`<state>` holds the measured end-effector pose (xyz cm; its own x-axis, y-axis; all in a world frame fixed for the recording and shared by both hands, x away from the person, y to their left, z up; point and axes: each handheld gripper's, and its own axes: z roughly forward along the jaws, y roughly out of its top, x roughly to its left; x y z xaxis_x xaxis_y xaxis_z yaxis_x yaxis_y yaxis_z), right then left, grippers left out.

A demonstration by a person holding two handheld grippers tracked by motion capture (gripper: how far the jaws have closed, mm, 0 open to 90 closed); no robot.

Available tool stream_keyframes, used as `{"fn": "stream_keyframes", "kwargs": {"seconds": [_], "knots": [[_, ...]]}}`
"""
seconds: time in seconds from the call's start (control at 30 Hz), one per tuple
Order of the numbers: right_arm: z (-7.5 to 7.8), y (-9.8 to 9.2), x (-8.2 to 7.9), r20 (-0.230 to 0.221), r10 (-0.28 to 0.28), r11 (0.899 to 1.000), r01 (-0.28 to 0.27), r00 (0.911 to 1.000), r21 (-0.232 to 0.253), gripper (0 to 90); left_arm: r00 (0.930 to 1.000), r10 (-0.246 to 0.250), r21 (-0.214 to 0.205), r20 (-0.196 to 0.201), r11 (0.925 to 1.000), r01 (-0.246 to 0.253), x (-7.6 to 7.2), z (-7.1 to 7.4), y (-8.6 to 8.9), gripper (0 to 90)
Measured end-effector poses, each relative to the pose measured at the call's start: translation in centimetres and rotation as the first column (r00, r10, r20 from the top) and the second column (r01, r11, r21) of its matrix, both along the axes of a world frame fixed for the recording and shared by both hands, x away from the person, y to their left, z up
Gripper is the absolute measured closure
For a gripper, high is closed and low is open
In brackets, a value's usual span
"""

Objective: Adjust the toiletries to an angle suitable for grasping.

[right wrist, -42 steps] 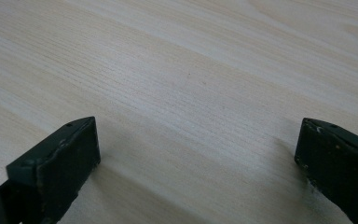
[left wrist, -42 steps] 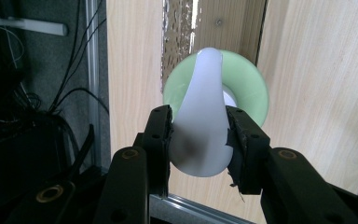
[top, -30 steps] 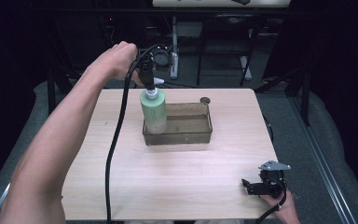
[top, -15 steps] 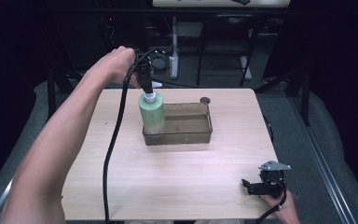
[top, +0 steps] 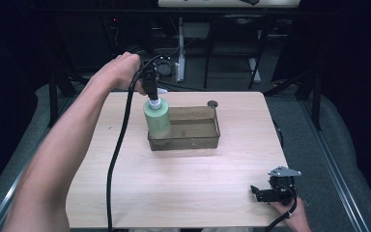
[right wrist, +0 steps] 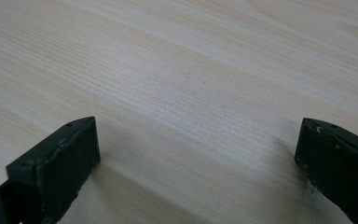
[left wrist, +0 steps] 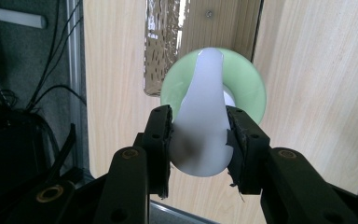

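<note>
The left gripper [left wrist: 199, 135] has its jaws clamped on the white pump head of a pale green bottle [top: 156, 121], which stands upright at the left end of a clear tray [top: 207, 142] near the far middle of the desk [top: 174, 193]; whether the bottle's base touches the tray floor I cannot tell. The right gripper [right wrist: 196, 163] rests at the desk's near right corner, its jaws spread wide with nothing but bare wood between them.

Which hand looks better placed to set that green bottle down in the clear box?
Left: its tool already clamps the green bottle by its pump, over the box. The right tool rests open, far off.
</note>
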<state>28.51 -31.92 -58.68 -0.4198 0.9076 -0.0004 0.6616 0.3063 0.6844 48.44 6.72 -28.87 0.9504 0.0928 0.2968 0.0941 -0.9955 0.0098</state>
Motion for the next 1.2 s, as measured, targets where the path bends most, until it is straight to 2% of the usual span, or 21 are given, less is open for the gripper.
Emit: {"fn": "stream_keyframes", "kwargs": {"seconds": [0.5, 1.03, 1.2], "knots": [[0.0, 0.0, 0.0, 0.0, 0.001, 1.0, -0.001, 1.0, 0.002, 0.0, 0.9998, 0.005, -0.006, -0.018, 1.0, -0.005, 0.4, -0.8, 0.1, 63.9], [0.0, 0.0, 0.0, 0.0, 0.0, 1.0, 0.0, 1.0, -0.001, 0.0, 0.9993, 0.009, -0.003, -0.036, 1.0, -0.009, 0.9, -2.4, 0.2, 63.9], [0.0, 0.0, 0.0, 0.0, 0.0, 1.0, 0.0, 1.0, 0.0, 0.0, 0.9996, 0.01, -0.01, -0.027, 0.9999, -0.01, 1.0, -2.5, 0.2, 63.8]]}}
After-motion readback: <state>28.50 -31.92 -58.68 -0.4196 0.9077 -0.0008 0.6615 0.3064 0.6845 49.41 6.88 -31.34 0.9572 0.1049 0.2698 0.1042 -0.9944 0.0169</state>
